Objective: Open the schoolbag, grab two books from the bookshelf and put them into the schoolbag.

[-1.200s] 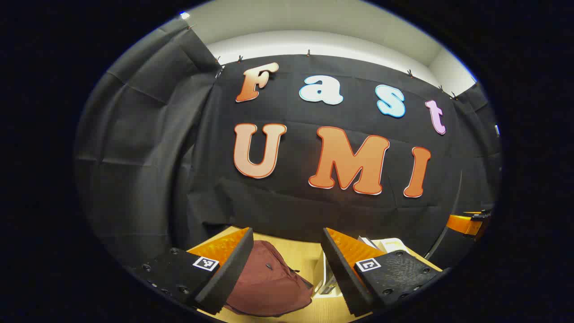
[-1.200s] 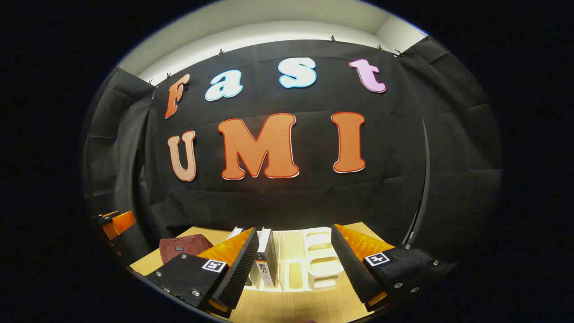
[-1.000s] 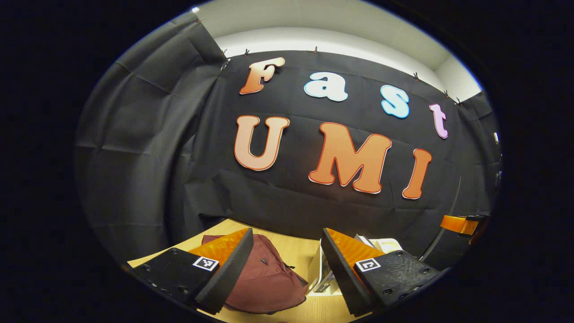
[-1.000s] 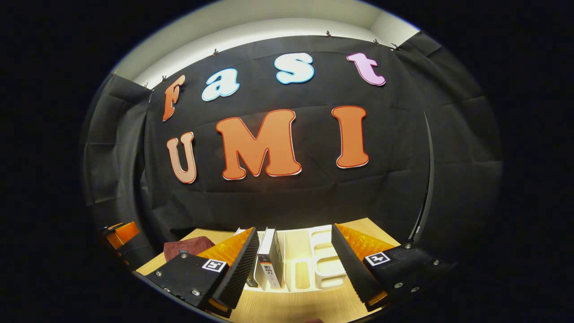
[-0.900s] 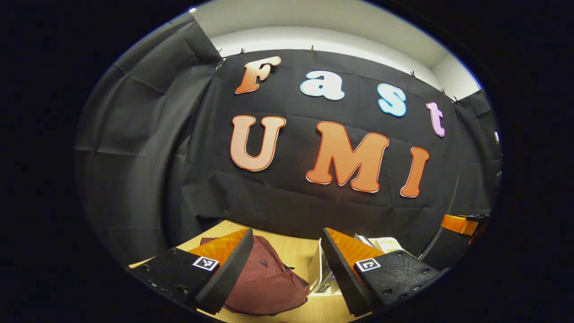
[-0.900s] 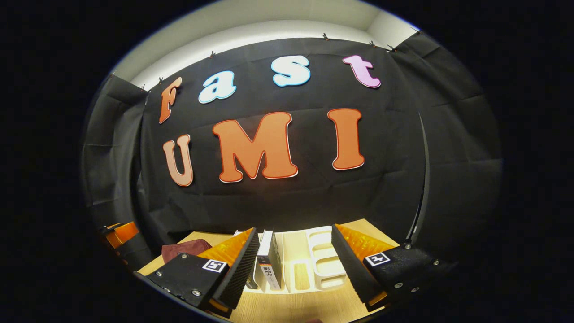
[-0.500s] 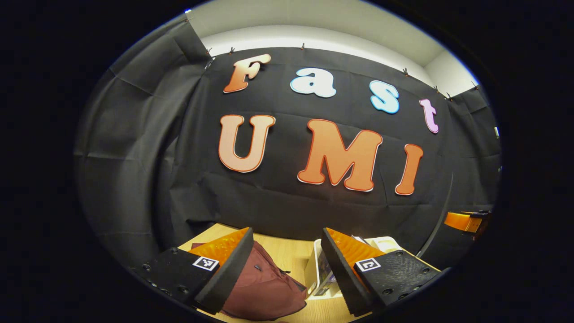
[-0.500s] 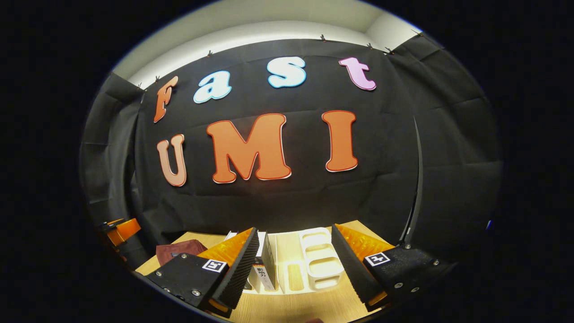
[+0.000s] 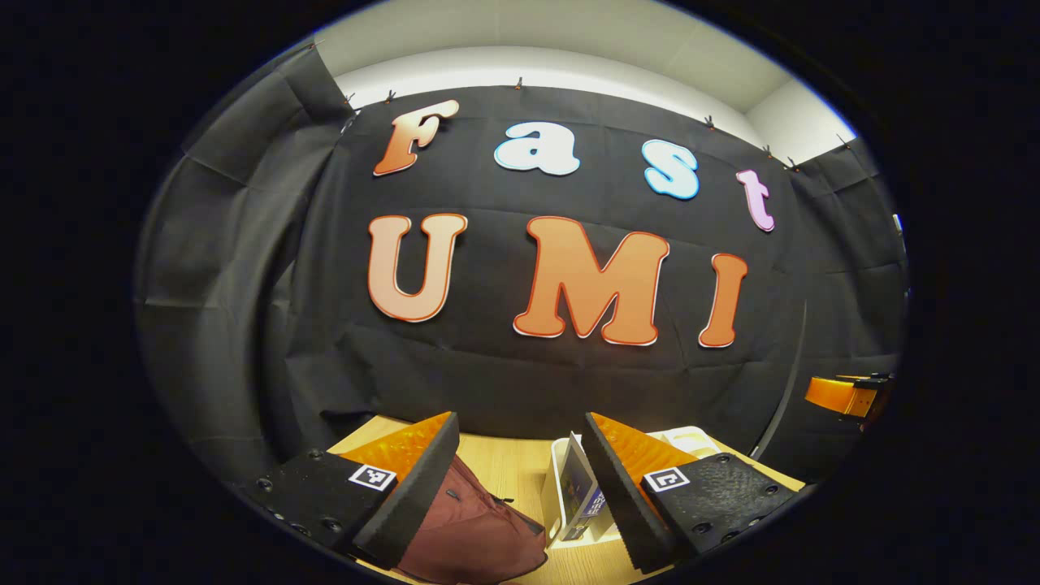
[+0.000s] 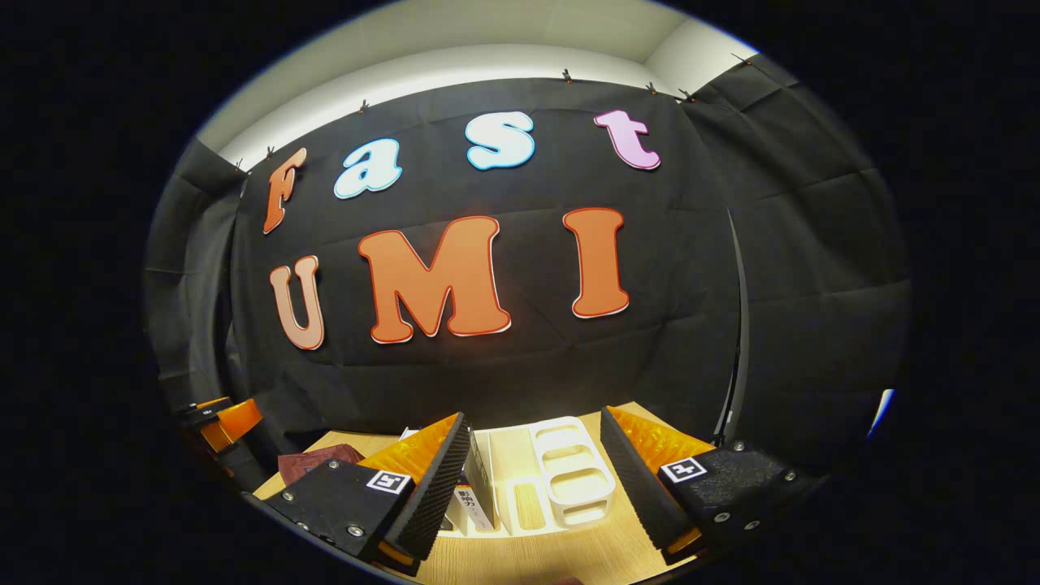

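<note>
A maroon schoolbag (image 9: pixel 475 532) lies on the wooden table, low in the left gripper view, partly behind my left gripper (image 9: pixel 520 487), which is open and held above the table. The bag's zip looks closed. A white bookshelf (image 9: pixel 561 496) stands right of the bag with upright books (image 9: pixel 578 491) in it. In the right gripper view my right gripper (image 10: pixel 532 487) is open over the table in front of the white bookshelf (image 10: pixel 569 475). A book (image 10: pixel 475 487) stands at the shelf's left end, and the schoolbag (image 10: pixel 305 465) lies far left. Neither gripper holds anything.
The wooden table (image 10: pixel 528 556) ends at the black cloth wall close behind the shelf. The other gripper (image 9: pixel 841 396) shows at the right edge of the left gripper view, and the other gripper (image 10: pixel 219 422) at the left edge of the right gripper view.
Both views have swung slightly to the right, so the wall, bag and shelf drift left in them. Both grippers stay open and hold nothing.
</note>
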`<state>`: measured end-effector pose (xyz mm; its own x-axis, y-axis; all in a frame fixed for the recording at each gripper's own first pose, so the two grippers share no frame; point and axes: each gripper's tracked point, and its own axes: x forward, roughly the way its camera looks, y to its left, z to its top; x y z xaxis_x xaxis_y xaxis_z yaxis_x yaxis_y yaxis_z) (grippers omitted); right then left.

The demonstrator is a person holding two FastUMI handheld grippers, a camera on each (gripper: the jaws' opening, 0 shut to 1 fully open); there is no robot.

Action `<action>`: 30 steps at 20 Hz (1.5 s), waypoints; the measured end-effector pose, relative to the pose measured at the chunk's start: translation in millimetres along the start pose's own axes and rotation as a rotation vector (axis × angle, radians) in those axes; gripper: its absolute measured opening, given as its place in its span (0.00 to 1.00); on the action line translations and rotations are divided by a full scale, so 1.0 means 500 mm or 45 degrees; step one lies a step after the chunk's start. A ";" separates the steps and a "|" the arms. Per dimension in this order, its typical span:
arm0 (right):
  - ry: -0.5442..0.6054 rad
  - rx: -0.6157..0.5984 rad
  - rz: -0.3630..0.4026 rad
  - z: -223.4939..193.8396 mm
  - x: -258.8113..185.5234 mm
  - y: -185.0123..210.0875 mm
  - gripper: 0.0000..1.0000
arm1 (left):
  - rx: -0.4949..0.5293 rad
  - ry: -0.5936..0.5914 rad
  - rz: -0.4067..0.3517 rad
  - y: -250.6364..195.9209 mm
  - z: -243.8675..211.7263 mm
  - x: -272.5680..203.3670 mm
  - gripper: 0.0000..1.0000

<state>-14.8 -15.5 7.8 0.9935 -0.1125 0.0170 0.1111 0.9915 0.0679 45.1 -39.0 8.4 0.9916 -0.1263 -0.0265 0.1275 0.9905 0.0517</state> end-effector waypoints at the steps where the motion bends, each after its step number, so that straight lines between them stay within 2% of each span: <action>1: -0.013 -0.016 0.003 0.007 -0.004 -0.001 0.96 | -0.023 -0.038 -0.009 -0.008 0.013 -0.014 0.95; 3: -0.039 -0.068 -0.034 0.016 -0.003 -0.019 0.96 | -0.043 -0.081 0.008 0.001 0.023 -0.035 0.95; 6: -0.012 -0.053 0.012 0.005 0.002 0.011 0.96 | -0.039 -0.077 0.085 0.061 0.019 -0.056 0.94; 7: -0.001 -0.041 0.024 0.001 0.005 0.021 1.00 | -0.036 -0.076 0.106 0.082 0.024 -0.062 0.95; 8: 0.008 -0.031 0.036 -0.006 0.006 0.028 0.96 | -0.030 -0.074 0.136 0.102 0.021 -0.067 0.95; 9: 0.018 -0.024 0.046 -0.011 0.008 0.036 1.00 | -0.025 -0.077 0.170 0.122 0.026 -0.072 0.94; 10: 0.021 -0.022 0.057 -0.014 0.008 0.045 1.00 | -0.022 -0.085 0.209 0.143 0.030 -0.077 0.94; 11: 0.021 -0.029 0.064 -0.015 0.009 0.050 0.96 | -0.019 -0.095 0.244 0.156 0.034 -0.081 0.94; 12: 0.019 -0.044 0.069 -0.016 0.007 0.052 1.00 | -0.010 -0.098 0.258 0.161 0.033 -0.082 0.94; 13: 0.010 -0.059 0.065 -0.013 0.006 0.050 0.96 | 0.001 -0.096 0.260 0.161 0.031 -0.084 0.94; 18: 0.030 -0.048 0.028 -0.024 0.001 0.031 0.96 | 0.037 -0.071 0.219 0.141 0.011 -0.070 0.94; 21: 0.053 -0.079 0.008 -0.037 0.004 0.018 0.96 | 0.088 -0.047 0.234 0.143 -0.013 -0.068 0.94; 24: 0.070 -0.108 -0.001 -0.050 -0.002 0.012 0.96 | 0.205 0.007 0.232 0.140 -0.061 -0.075 0.94; 30: 0.133 -0.148 -0.038 -0.094 -0.011 -0.008 0.96 | 0.526 0.178 0.157 0.113 -0.206 -0.091 0.95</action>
<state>-19.8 -16.0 -39.4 0.9861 -0.1409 -0.0878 0.1370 0.9894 -0.0492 5.3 28.2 -90.4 0.9913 0.0277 -0.1286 0.0343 0.8893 0.4560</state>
